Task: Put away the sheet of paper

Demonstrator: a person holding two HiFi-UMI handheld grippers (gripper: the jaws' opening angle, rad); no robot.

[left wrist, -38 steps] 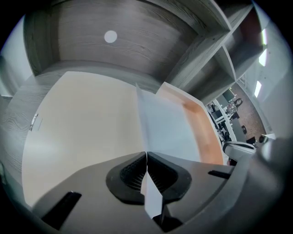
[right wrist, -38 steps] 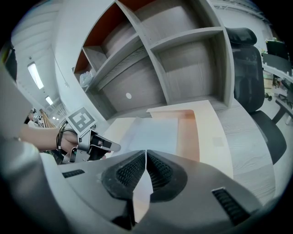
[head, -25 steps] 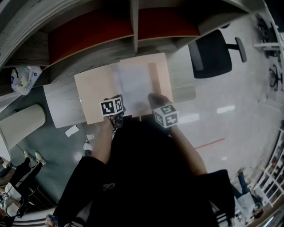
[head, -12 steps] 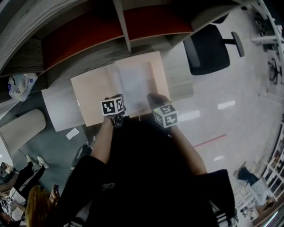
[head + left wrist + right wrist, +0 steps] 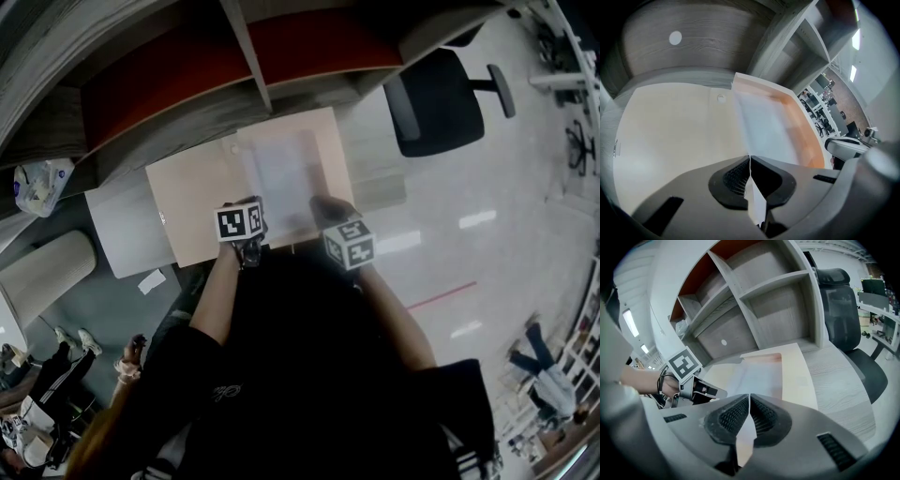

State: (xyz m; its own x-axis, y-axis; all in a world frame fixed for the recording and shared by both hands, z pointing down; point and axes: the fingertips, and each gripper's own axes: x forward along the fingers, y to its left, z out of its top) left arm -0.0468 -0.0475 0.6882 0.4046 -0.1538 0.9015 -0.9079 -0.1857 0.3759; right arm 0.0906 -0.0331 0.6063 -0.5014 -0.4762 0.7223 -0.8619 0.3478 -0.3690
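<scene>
the left gripper [image 5: 749,164] has its jaws closed on the near edge, at 7 o'clock, of the thin white sheet of paper [image 5: 284,178], which lies on the open pale peach folder [image 5: 192,202] on the grey wood-grain tabletop [image 5: 127,230]; the right gripper [image 5: 749,401] pinches the same edge at 5 o'clock; a black office chair [image 5: 436,98] stands at 2 o'clock.
</scene>
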